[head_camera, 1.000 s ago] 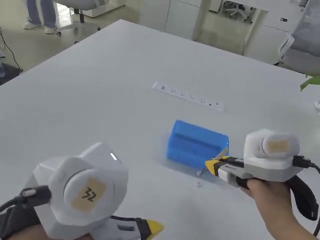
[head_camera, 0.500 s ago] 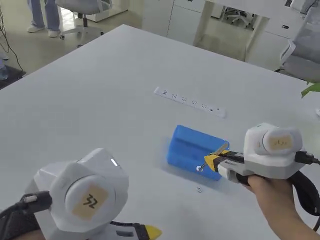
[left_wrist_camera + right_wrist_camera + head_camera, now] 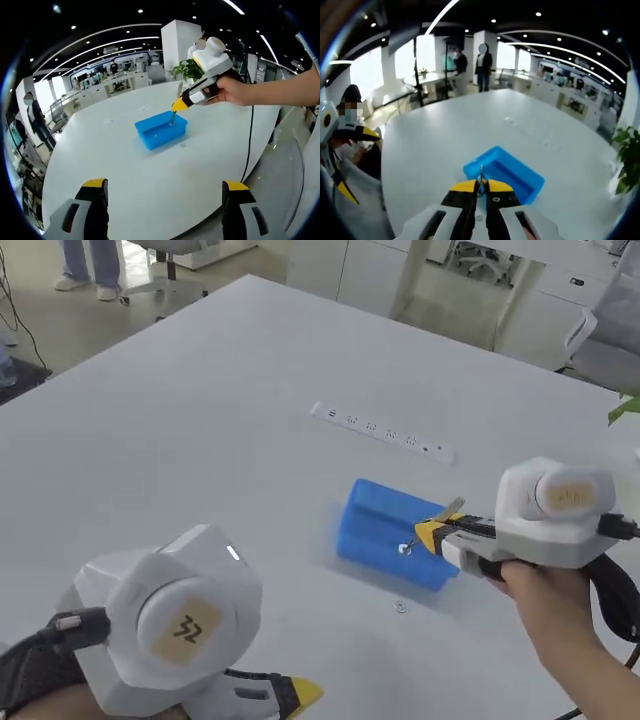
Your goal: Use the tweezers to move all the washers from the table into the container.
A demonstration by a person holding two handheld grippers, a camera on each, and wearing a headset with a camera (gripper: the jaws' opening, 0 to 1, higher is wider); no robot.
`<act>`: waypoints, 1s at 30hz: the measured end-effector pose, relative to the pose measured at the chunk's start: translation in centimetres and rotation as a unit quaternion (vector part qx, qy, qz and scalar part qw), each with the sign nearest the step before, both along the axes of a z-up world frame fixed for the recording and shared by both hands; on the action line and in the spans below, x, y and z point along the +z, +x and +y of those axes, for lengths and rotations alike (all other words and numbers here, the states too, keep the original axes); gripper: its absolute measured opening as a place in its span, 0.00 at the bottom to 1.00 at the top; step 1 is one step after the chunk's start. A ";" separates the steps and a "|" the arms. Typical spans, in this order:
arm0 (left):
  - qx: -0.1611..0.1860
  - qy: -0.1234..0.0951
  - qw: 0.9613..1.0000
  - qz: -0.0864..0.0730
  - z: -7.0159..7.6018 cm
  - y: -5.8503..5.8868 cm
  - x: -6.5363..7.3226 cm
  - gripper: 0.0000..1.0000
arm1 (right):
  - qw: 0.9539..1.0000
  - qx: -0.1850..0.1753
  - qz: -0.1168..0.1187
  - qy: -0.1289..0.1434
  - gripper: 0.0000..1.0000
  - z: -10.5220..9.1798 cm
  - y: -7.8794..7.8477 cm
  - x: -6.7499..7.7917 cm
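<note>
Two claws: right claw (image 3: 428, 537) clamps thin metal tweezers (image 3: 173, 117) over rectangular blue container (image 3: 385, 562); left claw (image 3: 165, 185) apart.

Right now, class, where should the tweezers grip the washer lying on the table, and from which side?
Probably the rim of the washer: one tip through its hole, one outside, coming from above. It lies flat on the table, offering no raised edge.

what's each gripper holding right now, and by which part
The right gripper is shut on the tweezers, its fingers clamping their back end, tips sticking out forward. The left gripper is open, holding nothing.
</note>
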State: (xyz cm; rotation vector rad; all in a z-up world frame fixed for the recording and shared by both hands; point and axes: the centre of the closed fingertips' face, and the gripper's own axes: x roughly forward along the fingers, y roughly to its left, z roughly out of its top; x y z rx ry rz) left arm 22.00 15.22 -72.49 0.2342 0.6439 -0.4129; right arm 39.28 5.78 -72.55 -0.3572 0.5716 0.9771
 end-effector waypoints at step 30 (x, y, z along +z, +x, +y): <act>0.003 0.000 1.000 0.010 0.4 -0.1 -0.7 0.96 | 0.999 -0.014 -0.003 -0.039 0.02 -0.4 3.5 -2.3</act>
